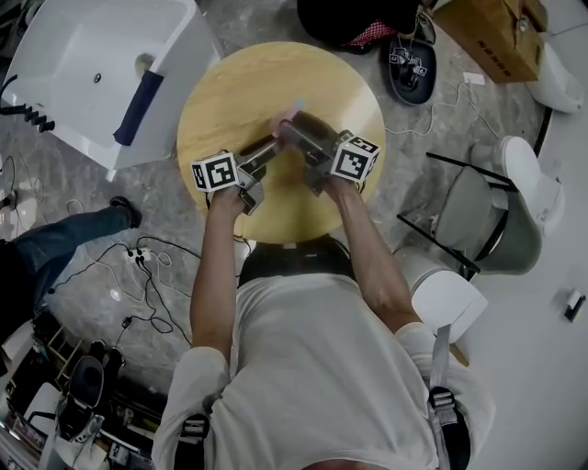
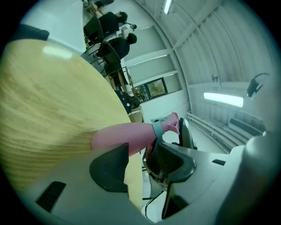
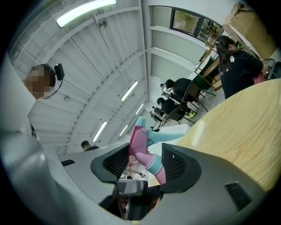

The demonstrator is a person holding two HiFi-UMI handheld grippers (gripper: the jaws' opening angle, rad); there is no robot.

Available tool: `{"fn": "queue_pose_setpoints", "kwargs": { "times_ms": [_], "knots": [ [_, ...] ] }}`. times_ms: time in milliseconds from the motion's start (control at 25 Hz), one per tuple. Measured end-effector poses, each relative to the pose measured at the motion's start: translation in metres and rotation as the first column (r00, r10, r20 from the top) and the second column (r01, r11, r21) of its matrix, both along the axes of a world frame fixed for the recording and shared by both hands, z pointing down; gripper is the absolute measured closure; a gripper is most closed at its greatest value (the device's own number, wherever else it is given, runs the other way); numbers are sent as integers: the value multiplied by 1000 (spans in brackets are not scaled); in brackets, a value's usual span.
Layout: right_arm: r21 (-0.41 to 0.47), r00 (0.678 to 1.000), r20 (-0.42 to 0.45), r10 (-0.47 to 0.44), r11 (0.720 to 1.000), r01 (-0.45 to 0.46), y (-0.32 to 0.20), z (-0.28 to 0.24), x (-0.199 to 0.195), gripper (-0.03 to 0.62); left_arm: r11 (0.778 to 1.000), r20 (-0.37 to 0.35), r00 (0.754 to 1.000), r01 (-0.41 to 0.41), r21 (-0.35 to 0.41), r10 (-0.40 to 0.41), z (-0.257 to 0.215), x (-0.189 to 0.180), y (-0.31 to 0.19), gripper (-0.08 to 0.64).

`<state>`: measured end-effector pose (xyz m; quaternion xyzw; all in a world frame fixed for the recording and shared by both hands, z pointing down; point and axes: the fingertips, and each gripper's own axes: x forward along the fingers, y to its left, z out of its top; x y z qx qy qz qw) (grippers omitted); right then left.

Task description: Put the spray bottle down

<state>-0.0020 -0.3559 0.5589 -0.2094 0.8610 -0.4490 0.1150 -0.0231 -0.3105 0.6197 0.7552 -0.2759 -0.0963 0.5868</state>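
A pink spray bottle [image 2: 127,134] with a teal collar hangs over the round wooden table [image 1: 230,83], tilted on its side, and both grippers have hold of it. In the left gripper view its pink body lies across the jaws of my left gripper [image 2: 140,154], touching both pads. In the right gripper view my right gripper [image 3: 145,162] is closed on the neck, and the pink head with its teal trigger [image 3: 139,145] sticks up between the pads. From the head view only a pink tip of the bottle [image 1: 292,112] shows beyond the two grippers, left [image 1: 274,147] and right [image 1: 296,130].
A white tub [image 1: 92,64] stands off the table's far left, a cardboard box [image 1: 496,27] at the far right. A chair [image 1: 478,220] and a white bin [image 1: 528,184] are to the right. Cables [image 1: 147,266] lie on the floor at left. Seated people show beyond the table.
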Motion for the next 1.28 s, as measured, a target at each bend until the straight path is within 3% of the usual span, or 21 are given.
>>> {"fn": "queue_pose_setpoints", "kwargs": {
  "times_ms": [160, 440, 640, 920, 1280],
  "knots": [
    [-6, 1000, -13, -2, 1000, 2, 5, 2, -3, 377, 1000, -167, 986, 13, -21, -16, -9, 2, 9, 407],
    [-46, 1000, -13, 3, 999, -3, 7, 5, -2, 336, 996, -270, 961, 36, -86, -58, -6, 2, 17, 428],
    [-59, 1000, -19, 16, 998, -17, 14, 7, 2, 334, 998, -252, 966, 44, -53, -56, -7, 2, 22, 442],
    [-94, 997, 12, 79, 993, -78, 24, 6, 21, 334, 1000, -272, 962, 30, 5, -27, -20, 5, 34, 534],
    [-202, 985, 92, 149, 971, -128, 49, -3, 30, 334, 1000, -301, 954, 8, 16, -3, -38, 1, 55, 543]
  ]
}}
